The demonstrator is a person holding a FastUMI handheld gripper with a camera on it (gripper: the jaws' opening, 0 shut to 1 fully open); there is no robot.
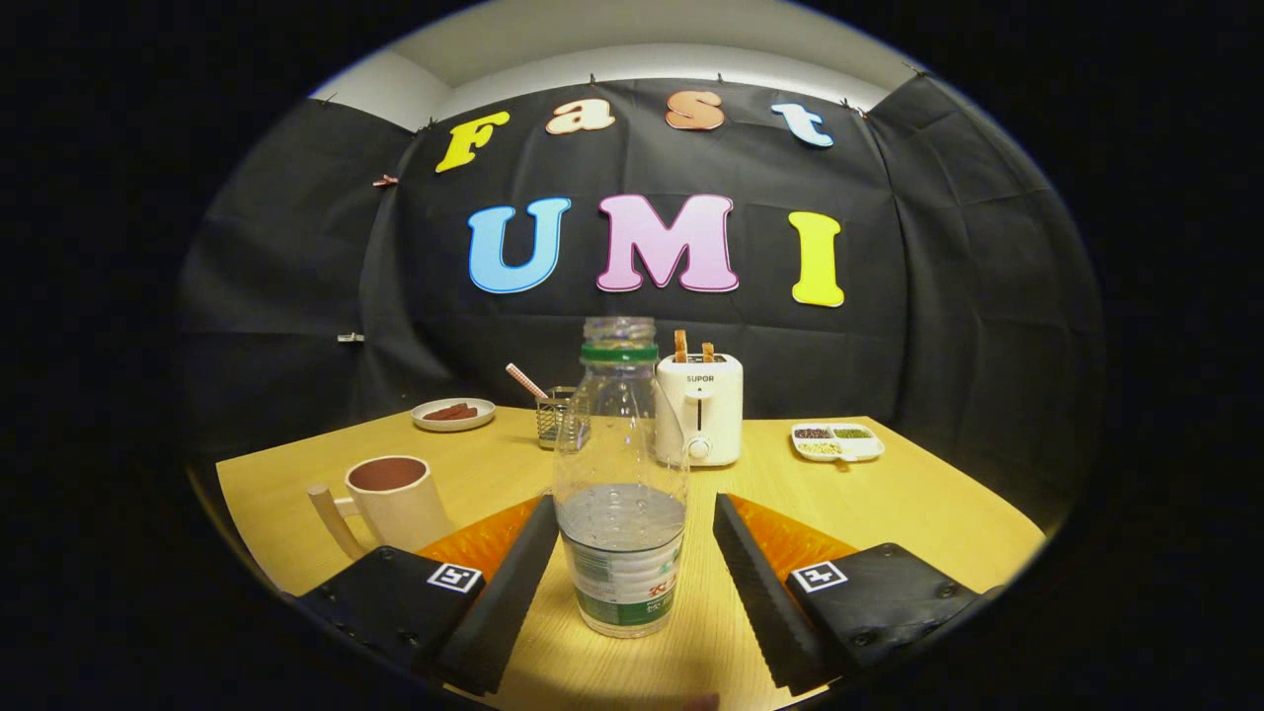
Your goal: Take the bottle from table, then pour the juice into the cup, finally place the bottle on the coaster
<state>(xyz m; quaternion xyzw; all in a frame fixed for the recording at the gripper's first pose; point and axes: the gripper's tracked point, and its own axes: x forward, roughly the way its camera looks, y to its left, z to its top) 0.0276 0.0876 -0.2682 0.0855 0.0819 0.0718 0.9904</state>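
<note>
The tongs [632, 583] stand wide apart, one finger on either side of the clear plastic bottle [620, 494], neither pressing on it. The bottle stands upright on the wooden surface [889, 504], uncapped and partly filled. The mug [395, 502] sits to the left, just beyond the left finger. By my reading the task has barely begun: the grasp is not yet made, and pouring and setting down on the coaster remain; I cannot pick out a coaster

Setting: staged recording booth laid out as a breakfast table
Walls: black cloth [296, 296], clipped up
Furnishing: wooden table [918, 504]
Props: toaster [701, 410], mug [395, 499], snack dishes [837, 441]
</note>
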